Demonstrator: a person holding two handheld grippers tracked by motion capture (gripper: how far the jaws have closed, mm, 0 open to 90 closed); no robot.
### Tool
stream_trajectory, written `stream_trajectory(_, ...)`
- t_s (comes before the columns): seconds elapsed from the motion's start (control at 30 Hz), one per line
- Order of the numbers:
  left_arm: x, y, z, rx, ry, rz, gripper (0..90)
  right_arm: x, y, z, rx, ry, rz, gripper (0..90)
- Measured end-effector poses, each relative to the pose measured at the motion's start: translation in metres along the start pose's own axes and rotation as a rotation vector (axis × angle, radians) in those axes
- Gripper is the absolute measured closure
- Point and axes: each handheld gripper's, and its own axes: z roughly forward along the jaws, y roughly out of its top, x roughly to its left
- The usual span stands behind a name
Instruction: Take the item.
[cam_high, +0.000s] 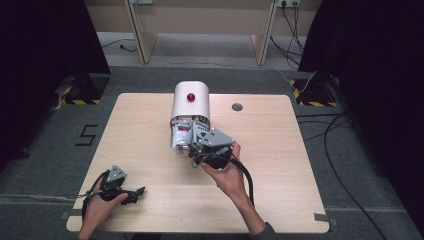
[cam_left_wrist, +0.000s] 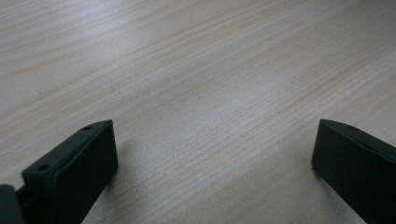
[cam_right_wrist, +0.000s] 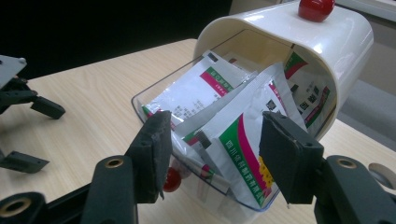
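Observation:
A white round-topped box (cam_high: 190, 102) with a red knob (cam_high: 190, 96) stands at the table's far middle. Its clear drawer (cam_right_wrist: 140, 100) is pulled out toward me and holds several white sachets (cam_right_wrist: 238, 149) printed in red and green. A small red knob (cam_right_wrist: 172, 179) shows at the drawer's front. My right gripper (cam_right_wrist: 215, 116) reaches into the drawer (cam_high: 181, 137), its jaws standing on either side of the upright sachets without visibly pressing them. My left gripper (cam_high: 137, 195) rests near the table's front left corner, its jaws (cam_left_wrist: 215, 123) wide apart over bare wood.
The light wooden table (cam_high: 150, 125) has a round cable hole (cam_high: 237, 107) right of the box. Cables run over the grey floor at the right. A wooden bench stands beyond the table's far edge.

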Motion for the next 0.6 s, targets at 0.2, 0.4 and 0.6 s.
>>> stream_trajectory(0.2, 0.000, 0.000, 0.000, 0.000, 0.000, 0.000, 0.0, -0.006, 0.000, 0.003, 0.007, -0.038, -0.005, 49.6)
stream_trajectory(0.4, 0.000, 0.000, 0.000, 0.000, 0.000, 0.000, 0.0, -0.015, -0.002, -0.002, -0.006, -0.074, 0.007, 53.9)
stream_trajectory(0.6, 0.000, 0.000, 0.000, -0.001, 0.000, -0.001, 0.0, -0.021, -0.003, -0.003, 0.003, -0.087, 0.004, 56.9)
